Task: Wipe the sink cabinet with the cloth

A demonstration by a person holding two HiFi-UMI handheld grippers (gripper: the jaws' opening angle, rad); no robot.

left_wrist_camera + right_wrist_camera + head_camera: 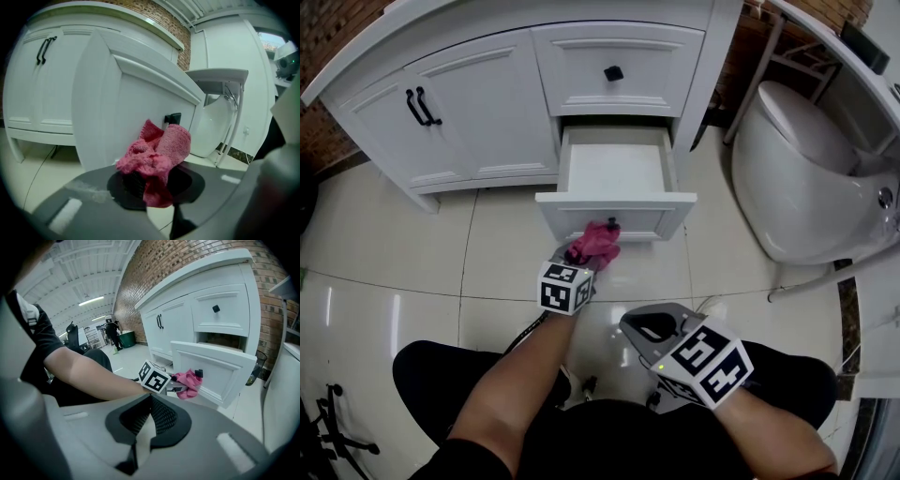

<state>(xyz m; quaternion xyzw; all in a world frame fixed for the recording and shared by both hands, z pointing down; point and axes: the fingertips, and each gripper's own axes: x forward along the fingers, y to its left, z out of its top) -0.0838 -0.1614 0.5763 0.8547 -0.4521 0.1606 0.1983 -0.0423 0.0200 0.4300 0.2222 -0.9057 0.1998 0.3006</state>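
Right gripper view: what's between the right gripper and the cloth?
The left gripper, its marker cube nearest, clamped on the cloth; the right gripper view shows it.

The cloth (594, 242) sits before the open drawer (649, 214), toilet (797, 178) to its right.

left tongs (584, 259): arm outstretched, clamped on cloth (595, 240) | right tongs (150, 404): held near lap, jaws seemingly together, empty

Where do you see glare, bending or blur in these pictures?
Head view: bright streaks of glare lie on the glossy floor, and the cabinet bows outward. Left gripper view: the cloth is fairly sharp, but the drawer front bends strongly. Right gripper view: the brick wall curves, and the corners are dark.
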